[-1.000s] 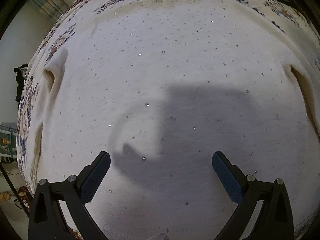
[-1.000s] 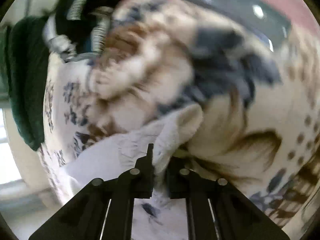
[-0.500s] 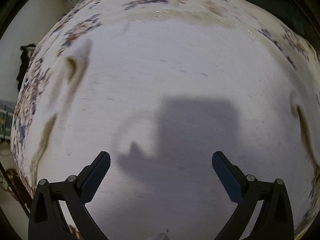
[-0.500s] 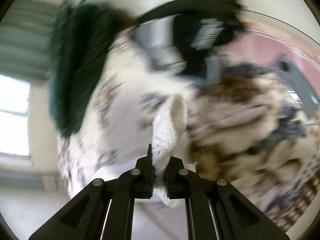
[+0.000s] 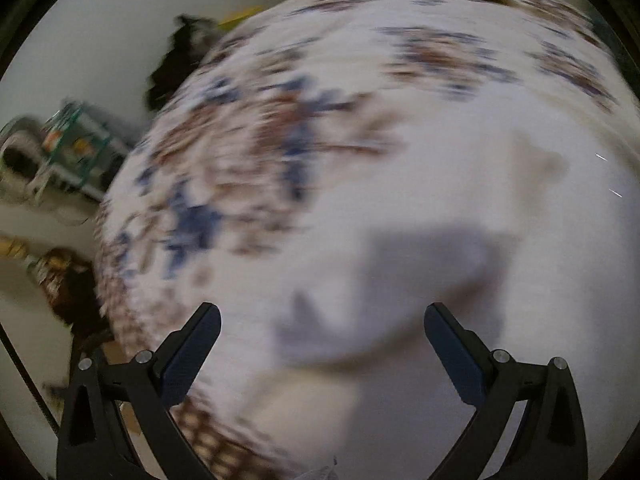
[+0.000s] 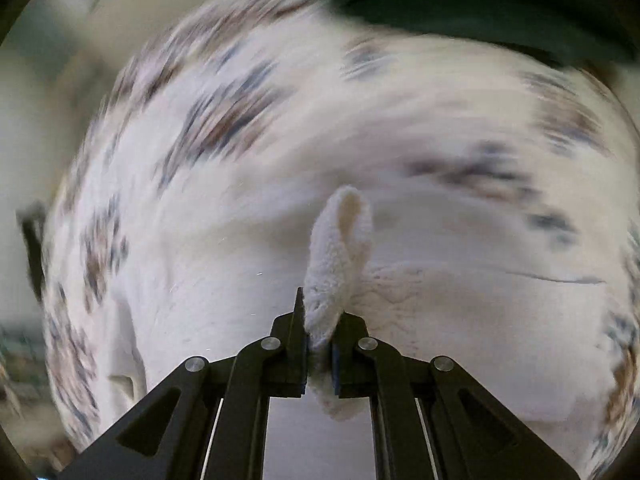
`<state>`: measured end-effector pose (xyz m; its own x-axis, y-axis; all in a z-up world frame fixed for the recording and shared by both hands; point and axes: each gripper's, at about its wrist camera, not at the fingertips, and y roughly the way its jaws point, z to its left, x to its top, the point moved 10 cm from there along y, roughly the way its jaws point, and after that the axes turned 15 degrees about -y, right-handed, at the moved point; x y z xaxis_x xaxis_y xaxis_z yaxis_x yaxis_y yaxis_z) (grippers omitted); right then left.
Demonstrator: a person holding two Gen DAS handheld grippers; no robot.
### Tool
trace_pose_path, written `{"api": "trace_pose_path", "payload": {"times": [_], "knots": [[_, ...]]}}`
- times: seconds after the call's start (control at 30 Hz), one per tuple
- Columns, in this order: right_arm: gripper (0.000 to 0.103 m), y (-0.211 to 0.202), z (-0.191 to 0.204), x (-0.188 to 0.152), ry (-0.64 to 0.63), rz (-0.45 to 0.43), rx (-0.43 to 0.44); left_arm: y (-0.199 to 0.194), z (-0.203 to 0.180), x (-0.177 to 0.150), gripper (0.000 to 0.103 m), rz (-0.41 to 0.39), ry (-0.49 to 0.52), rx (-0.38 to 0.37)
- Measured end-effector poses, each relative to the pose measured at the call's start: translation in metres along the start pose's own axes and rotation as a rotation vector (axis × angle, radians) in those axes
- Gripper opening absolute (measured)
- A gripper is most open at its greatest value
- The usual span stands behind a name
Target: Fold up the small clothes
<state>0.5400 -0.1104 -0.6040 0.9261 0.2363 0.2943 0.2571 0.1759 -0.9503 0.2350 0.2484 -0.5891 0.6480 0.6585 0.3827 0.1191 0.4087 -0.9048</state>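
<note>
A white fleecy garment [image 5: 460, 208] lies spread on a bed with a flowered cover [image 5: 248, 152]. My left gripper [image 5: 322, 332] is open and empty just above the garment, near its left edge. My right gripper [image 6: 320, 344] is shut on a pinched fold of the white fleecy garment [image 6: 340, 256]; the fold stands up between the fingers, and the rest of the cloth [image 6: 460, 320] spreads below and to the right. Both views are blurred by motion.
The flowered bed cover [image 6: 224, 120] surrounds the garment. A dark green cloth [image 6: 480, 4] lies at the bed's far edge. Left of the bed are a dark heap [image 5: 176, 68], a green rack [image 5: 80, 140] and the floor.
My left gripper has swung left, from over the garment's middle to near its left edge. My right gripper has turned down toward the bed, still holding the fold.
</note>
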Motion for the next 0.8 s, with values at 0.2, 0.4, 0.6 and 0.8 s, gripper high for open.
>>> {"api": "trace_pose_path", "payload": {"times": [0.2, 0.4, 0.6, 0.8], "knots": [[0.008, 0.064, 0.169, 0.004, -0.227, 0.076, 0.046, 0.03, 0.086, 0.01, 0.103, 0.058, -0.137, 0.054], [0.016, 0.089, 0.196, -0.019, -0.265, 0.172, 0.011, 0.045, 0.115, 0.005, 0.103, 0.124, -0.193, 0.0], [0.068, 0.018, 0.151, -0.055, -0.05, 0.157, 0.233, 0.053, 0.134, -0.01, 0.103, 0.246, -0.279, -0.164], [0.068, -0.035, 0.068, -0.134, 0.094, 0.201, 0.179, 0.075, 0.13, -0.044, 0.103, 0.435, -0.394, -0.369]]}}
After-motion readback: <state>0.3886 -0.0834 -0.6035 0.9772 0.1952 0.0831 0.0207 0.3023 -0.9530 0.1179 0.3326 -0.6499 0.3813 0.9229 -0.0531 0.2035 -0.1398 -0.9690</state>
